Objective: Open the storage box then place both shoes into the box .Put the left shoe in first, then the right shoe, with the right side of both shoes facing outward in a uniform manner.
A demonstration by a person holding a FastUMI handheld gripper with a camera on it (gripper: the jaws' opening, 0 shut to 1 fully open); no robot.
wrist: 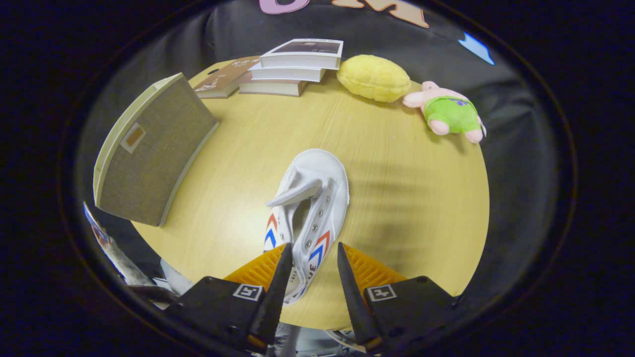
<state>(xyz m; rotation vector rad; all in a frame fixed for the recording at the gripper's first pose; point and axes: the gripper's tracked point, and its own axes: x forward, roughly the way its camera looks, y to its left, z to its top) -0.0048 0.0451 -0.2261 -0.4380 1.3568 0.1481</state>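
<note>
A white high-top canvas shoe (317,198) with red and blue chevrons lies on the round wooden table (397,208), its toe pointing away from me and its tongue sticking out. My gripper (312,250) is open over the shoe's heel end. The left finger (280,277) covers part of the shoe's left side. The right finger (349,282) stands just off its right side, and the heel part shows between the two. The storage box (149,153), beige with a woven grey-brown face and a small tan patch, stands closed at the table's left, beyond the fingers.
A stack of books (292,67) lies at the table's far edge. Right of it sit a yellow plush (373,78) and a pink plush toy in green shorts (449,113). The table's near edge runs just under the fingers.
</note>
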